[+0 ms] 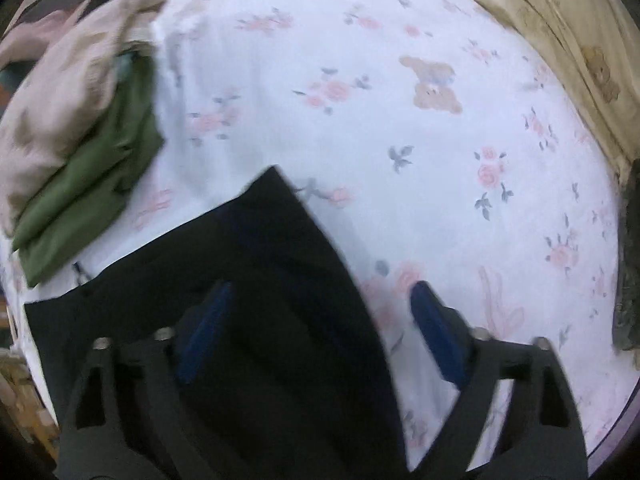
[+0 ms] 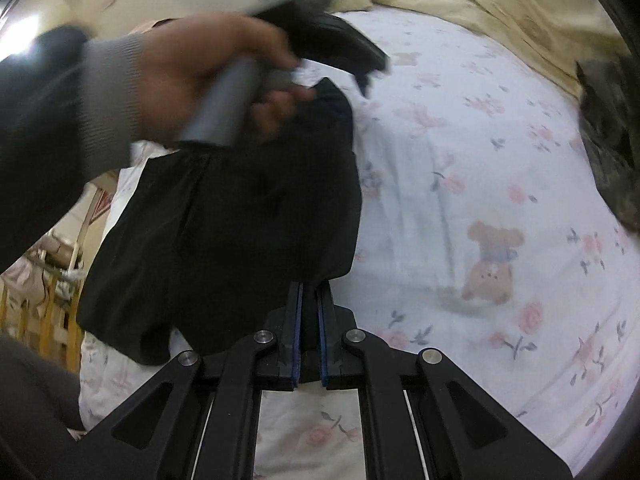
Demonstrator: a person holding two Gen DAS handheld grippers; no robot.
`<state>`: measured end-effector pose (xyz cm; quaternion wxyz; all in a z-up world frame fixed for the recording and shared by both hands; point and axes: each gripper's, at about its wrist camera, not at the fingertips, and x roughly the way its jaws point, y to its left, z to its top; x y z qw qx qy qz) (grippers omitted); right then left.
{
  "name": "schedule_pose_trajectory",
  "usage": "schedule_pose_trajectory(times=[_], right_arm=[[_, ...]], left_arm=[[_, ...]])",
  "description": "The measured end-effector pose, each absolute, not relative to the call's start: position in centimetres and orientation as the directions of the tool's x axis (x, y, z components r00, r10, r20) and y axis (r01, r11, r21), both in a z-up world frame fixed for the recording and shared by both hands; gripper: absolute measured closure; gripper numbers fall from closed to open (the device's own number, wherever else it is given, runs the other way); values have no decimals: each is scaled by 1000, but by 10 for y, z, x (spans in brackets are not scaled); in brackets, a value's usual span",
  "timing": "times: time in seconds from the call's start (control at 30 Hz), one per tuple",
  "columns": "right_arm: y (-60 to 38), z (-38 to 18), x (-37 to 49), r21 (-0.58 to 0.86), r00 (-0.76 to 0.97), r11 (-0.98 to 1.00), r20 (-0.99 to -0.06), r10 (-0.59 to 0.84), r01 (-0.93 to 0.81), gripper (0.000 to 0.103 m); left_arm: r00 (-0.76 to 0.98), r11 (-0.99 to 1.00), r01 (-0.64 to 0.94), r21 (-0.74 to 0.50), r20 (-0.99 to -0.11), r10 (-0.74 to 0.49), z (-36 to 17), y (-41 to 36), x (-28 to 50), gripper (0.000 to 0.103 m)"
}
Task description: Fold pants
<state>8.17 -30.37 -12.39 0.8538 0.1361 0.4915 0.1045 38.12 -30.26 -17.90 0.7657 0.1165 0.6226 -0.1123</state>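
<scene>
A: Status, R tongs?

B: I read the right gripper [image 2: 309,334] w/ blue pads nearly closed, pinching a hem of the black fabric pants [image 2: 240,216]. Garment hangs bunched above the white floral bedsheet [image 2: 460,168], upper edge at the person's left hand [image 2: 208,68].

A: L tongs?

B: Left gripper [image 1: 320,332] spread wide, nothing clamped. Its left blue pad [image 1: 204,332] sits over the pants [image 1: 256,280]; the other pad is over bare sheet [image 1: 400,128]. Can't tell if pad touches cloth; frame blurred.

A: Ref pts around sheet?

B: Folded olive-green garment [image 1: 92,188] at sheet's left edge, pale beige cloth [image 1: 60,92] on top of it. Cream teddy-print duvet [image 1: 560,20] along far edge.
</scene>
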Motion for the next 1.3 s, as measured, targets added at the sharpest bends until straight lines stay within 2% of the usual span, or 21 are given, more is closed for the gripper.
schedule_pose_trajectory(times=[0.07,0.1,0.13,0.17,0.4,0.63,0.73,1.03,1.3], right_arm=[[-298,-122,84,334,487,940,-810,326,-73,97],[-296,-122,85,336,481,938,-812,331,-78,97],[-295,-123,87,340,473,937,-813,338,-84,97],[-294,-123,88,345,468,934,-813,346,-90,97],[-256,-92,79,382,492,890,-741,456,-249,98],[-187,-51,76,370,487,819,-668,562,-439,98],[-149,-41,74,352,454,775,-655,604,-524,98],[-26,-30,95,378,316,671,-666,676,-638,98],[56,-76,108,408,168,634,-740,651,-657,98]], left_arm=[[174,941,333,59,-985,0,-190,-305,381,63],[173,936,346,64,-985,3,-191,-306,380,70],[193,925,368,98,-981,27,-189,-306,378,88],[207,914,386,129,-977,51,-187,-306,377,101],[233,888,450,95,-972,-14,-133,-265,373,102],[298,889,442,118,-954,-22,-67,-179,361,102],[321,896,427,124,-947,-22,-54,-141,361,102],[334,941,315,127,-942,15,-74,-10,378,102],[243,968,205,144,-966,92,-157,81,379,102]])
